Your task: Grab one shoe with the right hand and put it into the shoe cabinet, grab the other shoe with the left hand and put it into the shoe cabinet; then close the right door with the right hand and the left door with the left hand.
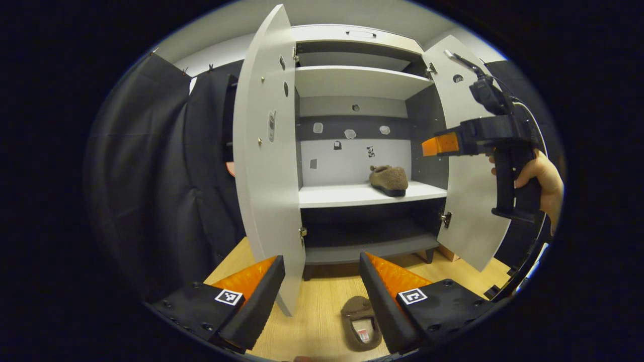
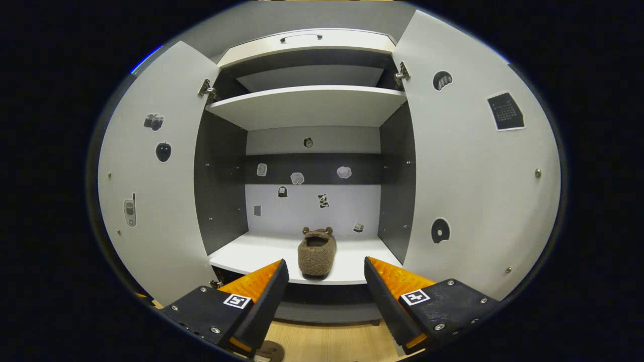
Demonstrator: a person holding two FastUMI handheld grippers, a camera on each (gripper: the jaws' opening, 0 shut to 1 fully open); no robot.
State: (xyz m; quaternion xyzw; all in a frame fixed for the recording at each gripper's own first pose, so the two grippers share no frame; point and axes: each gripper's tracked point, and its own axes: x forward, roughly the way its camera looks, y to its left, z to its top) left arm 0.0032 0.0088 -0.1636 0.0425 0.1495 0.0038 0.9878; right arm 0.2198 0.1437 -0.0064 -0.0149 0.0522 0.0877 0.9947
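While one shoe (image 2: pixel 317 254) sits shelved, the other (image 1: pixel 361 322) lies below the left tool (image 1: pixel 322 281).

Floor: pale wood boards (image 1: pixel 322 301) lay under and ahead of the left gripper (image 1: pixel 321 259).
Cloth: black drapes (image 1: pixel 151 176) hung in folds to that gripper's left.
Wall: a plain grey wall (image 1: pixel 211 40) rose above the cloth, up and ahead.
Cabinet: a grey-and-white cabinet (image 1: pixel 352 80) stood straight ahead of both grippers on short dark legs (image 1: pixel 429 255). It was closer to the right gripper (image 2: pixel 325 261).
Stickers: small stickers (image 2: pixel 297 178) dotted the back panel ahead of the right gripper.
Light: it was even, and brightest on the white shelves.
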